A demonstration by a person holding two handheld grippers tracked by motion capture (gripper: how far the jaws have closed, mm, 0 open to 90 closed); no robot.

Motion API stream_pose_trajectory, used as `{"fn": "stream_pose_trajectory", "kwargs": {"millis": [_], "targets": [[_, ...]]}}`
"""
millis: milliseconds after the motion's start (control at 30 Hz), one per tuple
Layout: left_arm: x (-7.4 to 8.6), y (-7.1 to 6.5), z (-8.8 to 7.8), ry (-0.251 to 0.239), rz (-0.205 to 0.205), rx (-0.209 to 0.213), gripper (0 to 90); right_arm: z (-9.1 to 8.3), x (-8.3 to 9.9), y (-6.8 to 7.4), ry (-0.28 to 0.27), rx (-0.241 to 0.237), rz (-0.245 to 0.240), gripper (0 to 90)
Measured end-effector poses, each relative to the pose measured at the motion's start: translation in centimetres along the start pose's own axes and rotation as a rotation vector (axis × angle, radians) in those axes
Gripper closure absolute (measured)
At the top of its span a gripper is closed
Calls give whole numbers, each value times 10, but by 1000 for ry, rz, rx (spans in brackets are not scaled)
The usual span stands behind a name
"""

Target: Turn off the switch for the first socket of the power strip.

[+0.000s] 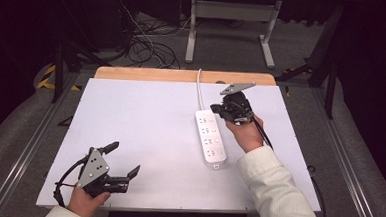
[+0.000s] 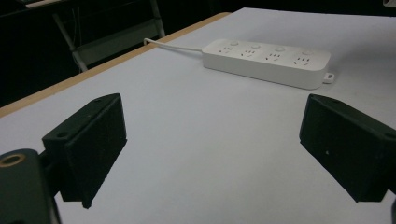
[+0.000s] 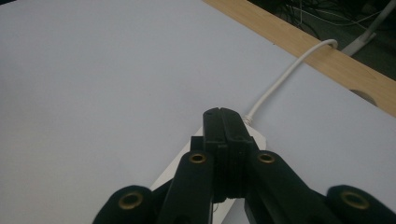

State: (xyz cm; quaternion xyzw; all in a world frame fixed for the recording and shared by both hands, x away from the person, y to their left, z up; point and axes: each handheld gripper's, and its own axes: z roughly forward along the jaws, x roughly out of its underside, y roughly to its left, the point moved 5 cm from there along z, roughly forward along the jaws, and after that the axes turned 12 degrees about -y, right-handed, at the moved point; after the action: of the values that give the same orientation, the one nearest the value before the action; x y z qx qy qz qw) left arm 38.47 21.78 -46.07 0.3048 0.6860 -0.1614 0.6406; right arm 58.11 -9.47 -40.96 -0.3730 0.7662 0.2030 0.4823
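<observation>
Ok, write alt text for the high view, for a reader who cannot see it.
A white power strip lies on a white table, its cable running off the far edge. The right claw, jaws shut and empty, hovers over the strip's far end. The left claw rests near the front left corner, jaws wide open.

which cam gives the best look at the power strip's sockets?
Left gripper view: the whole power strip lies unobstructed, all four socket groups facing the camera. High view shows it whole too, but smaller. In the right gripper view, the shut jaws cover most of it; a corner remains.
</observation>
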Motion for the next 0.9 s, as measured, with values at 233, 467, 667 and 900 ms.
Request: {"fn": "stream_pose_trajectory", "kwargs": {"millis": [233, 467, 667, 900], "targets": [[0, 0, -1, -2, 1, -2, 78, -11, -3, 5, -16, -13, -8, 900], [-1, 1, -1, -5, 6, -4, 78, -18, -5, 9, -24, -18, -13, 900], [-1, 0, -1, -4, 3, -2, 78, -27, -6, 9, -39, -4, -5, 795], [0, 0, -1, -2, -1, -1, 78, -50, -1, 21, -95, -9, -10, 538]]}}
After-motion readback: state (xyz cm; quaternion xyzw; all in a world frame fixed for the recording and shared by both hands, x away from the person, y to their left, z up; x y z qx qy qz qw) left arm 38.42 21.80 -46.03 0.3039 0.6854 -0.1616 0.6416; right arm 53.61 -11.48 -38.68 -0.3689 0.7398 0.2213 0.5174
